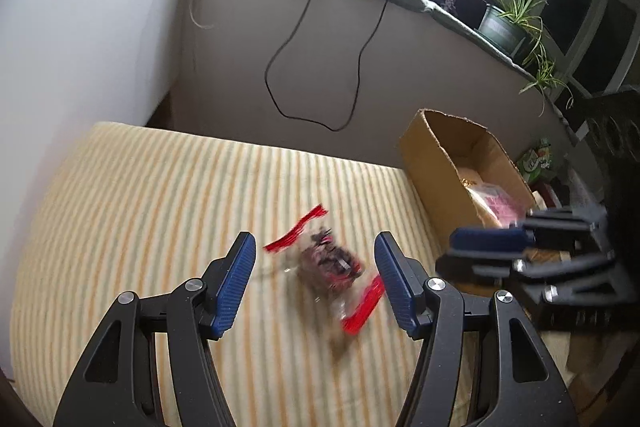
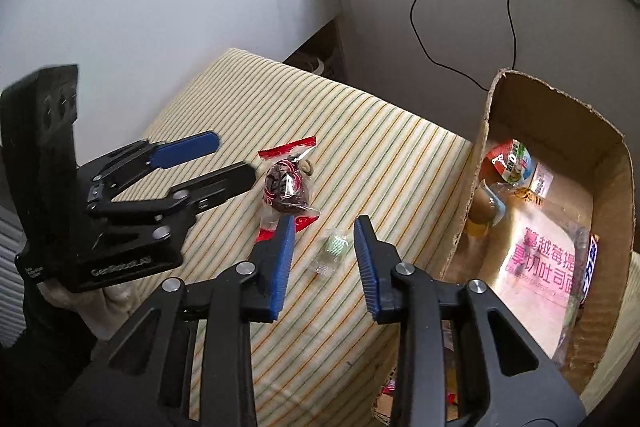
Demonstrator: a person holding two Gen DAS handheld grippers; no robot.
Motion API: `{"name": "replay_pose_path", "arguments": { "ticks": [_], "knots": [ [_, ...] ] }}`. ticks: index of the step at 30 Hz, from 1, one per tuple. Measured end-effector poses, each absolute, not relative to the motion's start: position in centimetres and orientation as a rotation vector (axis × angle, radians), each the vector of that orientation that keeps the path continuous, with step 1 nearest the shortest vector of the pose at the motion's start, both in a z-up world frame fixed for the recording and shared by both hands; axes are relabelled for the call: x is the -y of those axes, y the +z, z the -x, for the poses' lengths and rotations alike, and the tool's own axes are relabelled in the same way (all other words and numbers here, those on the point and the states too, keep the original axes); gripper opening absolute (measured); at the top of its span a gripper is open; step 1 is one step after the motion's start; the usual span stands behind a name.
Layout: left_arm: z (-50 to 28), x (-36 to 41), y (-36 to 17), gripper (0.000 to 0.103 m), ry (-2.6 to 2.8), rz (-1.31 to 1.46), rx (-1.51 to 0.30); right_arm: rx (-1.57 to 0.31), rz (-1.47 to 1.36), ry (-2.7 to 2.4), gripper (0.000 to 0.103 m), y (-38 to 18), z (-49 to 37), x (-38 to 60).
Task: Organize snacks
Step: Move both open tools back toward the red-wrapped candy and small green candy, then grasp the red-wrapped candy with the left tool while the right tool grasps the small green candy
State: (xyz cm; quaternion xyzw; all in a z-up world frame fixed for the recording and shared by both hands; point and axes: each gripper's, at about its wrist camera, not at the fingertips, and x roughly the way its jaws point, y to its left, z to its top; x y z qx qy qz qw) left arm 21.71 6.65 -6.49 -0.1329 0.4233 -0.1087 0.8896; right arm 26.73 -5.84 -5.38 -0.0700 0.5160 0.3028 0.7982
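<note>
A red-ended wrapped snack (image 1: pixel 328 267) (image 2: pixel 286 189) lies on the striped cushion (image 1: pixel 140 207) (image 2: pixel 360 155). My left gripper (image 1: pixel 316 283) is open, hovering just above it with the snack between the fingers; it also shows in the right wrist view (image 2: pixel 230 159). A small clear packet with a green sweet (image 2: pixel 330 251) lies on the cushion between the fingers of my open right gripper (image 2: pixel 324 247), which also shows at the right of the left wrist view (image 1: pixel 468 251). A cardboard box (image 1: pixel 436 163) (image 2: pixel 484 131) at the cushion's right holds several snacks.
In the box lie a pink bread bag (image 2: pixel 536 267) and jelly cups (image 2: pixel 508 163). A black cable (image 1: pixel 312 39) hangs on the wall behind. Plants (image 1: pixel 508 19) stand on the sill. More packets (image 2: pixel 388 387) lie below the box.
</note>
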Motion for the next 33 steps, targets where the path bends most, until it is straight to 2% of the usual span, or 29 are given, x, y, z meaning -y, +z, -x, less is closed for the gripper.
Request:
{"name": "replay_pose_path", "arguments": {
  "ticks": [6, 11, 22, 33],
  "knots": [
    [-23.6, -4.6, -8.1, 0.062, -0.184, 0.202, -0.954, -1.033, 0.065, 0.586, 0.03, -4.8, -24.8, 7.1],
    [-23.3, -3.6, -9.2, 0.062, -0.183, 0.16, -0.978, -0.906, 0.052, 0.526, 0.03, -5.4, -19.9, 7.0],
    [-23.3, -4.2, -9.4, 0.061, -0.19, 0.129, -0.97, -0.878, 0.042, 0.415, 0.027, -9.6, -18.2, 5.9],
    [-22.6, -6.4, -9.7, 0.038, -0.185, 0.12, -0.954, -0.877, 0.062, 0.328, 0.027, -11.5, -21.6, 3.9]
  ]
}}
